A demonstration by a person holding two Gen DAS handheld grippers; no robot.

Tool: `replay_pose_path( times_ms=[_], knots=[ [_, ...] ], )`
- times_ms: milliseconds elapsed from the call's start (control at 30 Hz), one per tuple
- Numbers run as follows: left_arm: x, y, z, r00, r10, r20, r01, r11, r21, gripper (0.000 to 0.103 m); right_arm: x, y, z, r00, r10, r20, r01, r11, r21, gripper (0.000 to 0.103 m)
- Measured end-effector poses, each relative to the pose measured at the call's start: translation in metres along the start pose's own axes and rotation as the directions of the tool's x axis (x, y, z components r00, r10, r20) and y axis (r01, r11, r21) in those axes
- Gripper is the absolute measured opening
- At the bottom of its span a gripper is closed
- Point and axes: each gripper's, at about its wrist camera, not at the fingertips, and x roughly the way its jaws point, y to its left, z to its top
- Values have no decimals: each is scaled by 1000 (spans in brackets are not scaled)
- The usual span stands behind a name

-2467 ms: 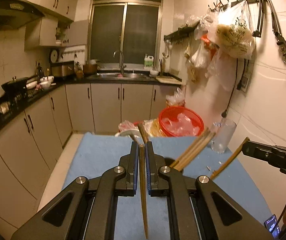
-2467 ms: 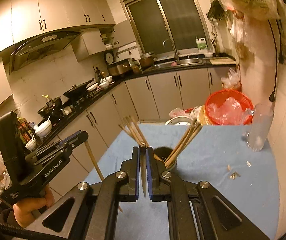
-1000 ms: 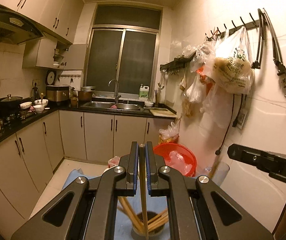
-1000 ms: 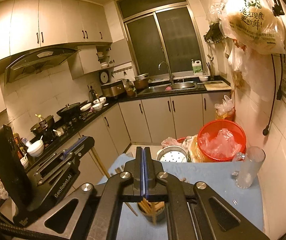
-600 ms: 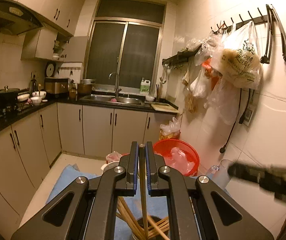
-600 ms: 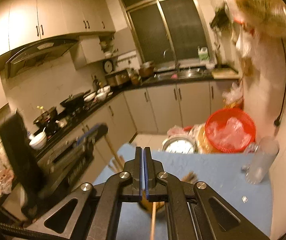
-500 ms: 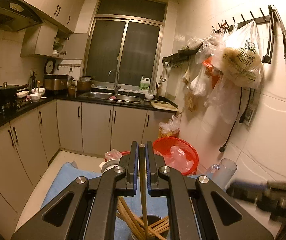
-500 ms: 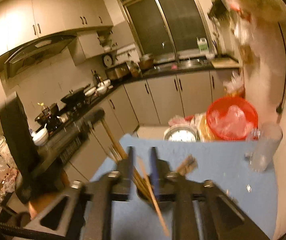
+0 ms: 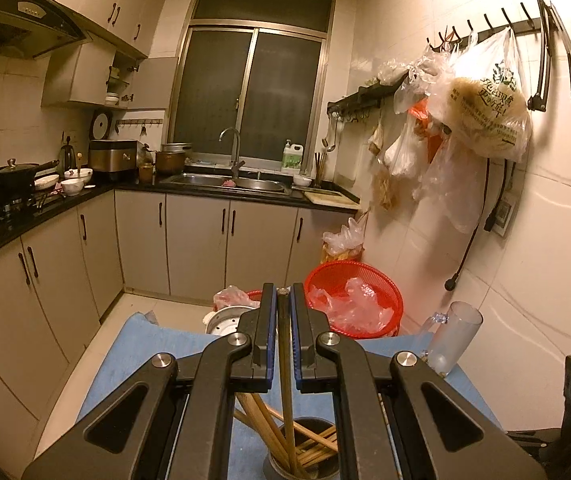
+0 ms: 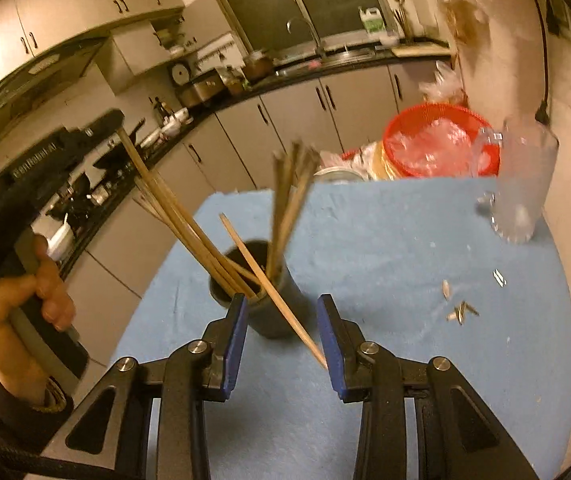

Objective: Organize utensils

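A dark round cup (image 10: 281,312) stands on the blue table mat (image 10: 385,240) and holds several wooden chopsticks (image 10: 285,200). My left gripper (image 9: 280,298) is shut on one chopstick (image 9: 285,380), upright, its lower end down in the cup (image 9: 305,468). The same gripper shows at the left of the right wrist view (image 10: 85,140), holding that chopstick (image 10: 165,208) slanted into the cup. My right gripper (image 10: 283,332) is open just in front of the cup. A loose chopstick (image 10: 273,292) leans out of the cup against its right finger (image 10: 331,340).
A clear glass mug (image 10: 525,184) stands at the mat's far right by the wall. Small scraps (image 10: 461,312) lie on the mat to the right. A red basket (image 10: 433,140) and a steel pot (image 9: 225,320) sit beyond the table's far edge.
My right gripper has opened and let go of its chopstick, which now leans in the cup, and has tipped down toward the table. My left gripper still holds its chopstick over the cup.
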Motion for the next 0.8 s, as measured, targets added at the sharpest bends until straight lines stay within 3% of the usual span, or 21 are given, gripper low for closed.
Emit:
replay_pose_path(
  times_ms=[300,600,800],
  knots=[
    [14,0,-17,999,-1,-47,0,1000,-10,6,19,-21,-22,998,14,-69,-10,999,49,38],
    [22,7,-32,996,12,-88,-13,1000,-16,6,32,4,-26,992,-57,-113,40,988,-152,38],
    [23,2,-35,995,12,-95,-11,1000,10,7,52,8,-31,982,-109,-154,74,973,-219,18]
  ],
)
